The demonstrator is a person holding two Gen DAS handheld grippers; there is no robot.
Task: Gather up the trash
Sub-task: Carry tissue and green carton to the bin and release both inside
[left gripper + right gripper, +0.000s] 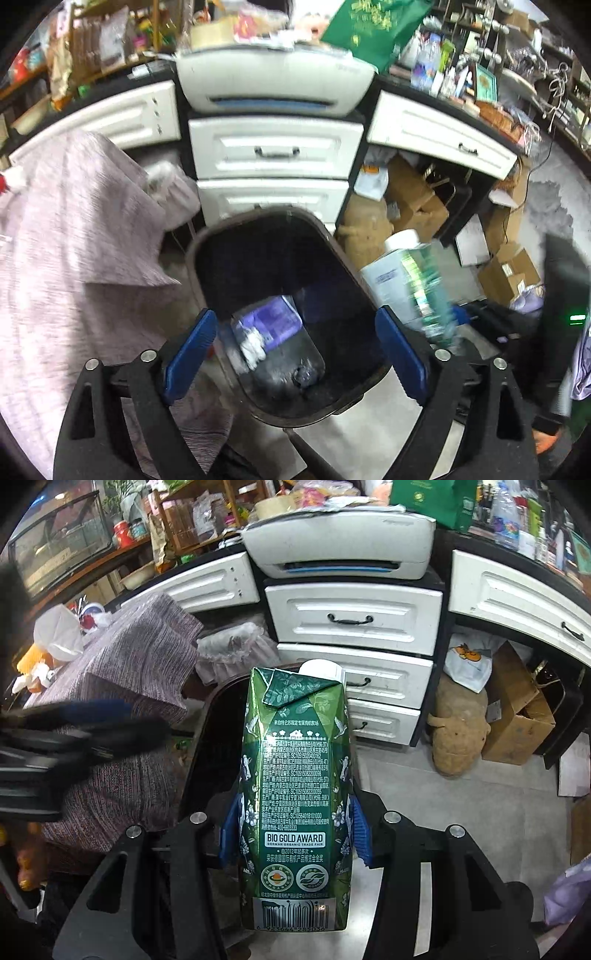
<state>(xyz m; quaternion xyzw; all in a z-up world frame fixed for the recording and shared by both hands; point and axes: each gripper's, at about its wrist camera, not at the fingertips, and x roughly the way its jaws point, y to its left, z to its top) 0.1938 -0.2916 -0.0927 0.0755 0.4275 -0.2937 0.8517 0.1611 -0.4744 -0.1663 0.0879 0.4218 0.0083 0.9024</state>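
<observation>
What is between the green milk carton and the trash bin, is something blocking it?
Nothing visible blocks it. The right claw grips the green carton just beside the open bin, whose mouth has no lid. The left claw hangs open above the bin, holding nothing, and a purple carton lies inside.

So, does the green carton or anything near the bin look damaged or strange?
The green carton held in the right tongs is dented, with its top flap torn and folded beside the white cap. Below it, the dark bin already holds a purple package.
</observation>
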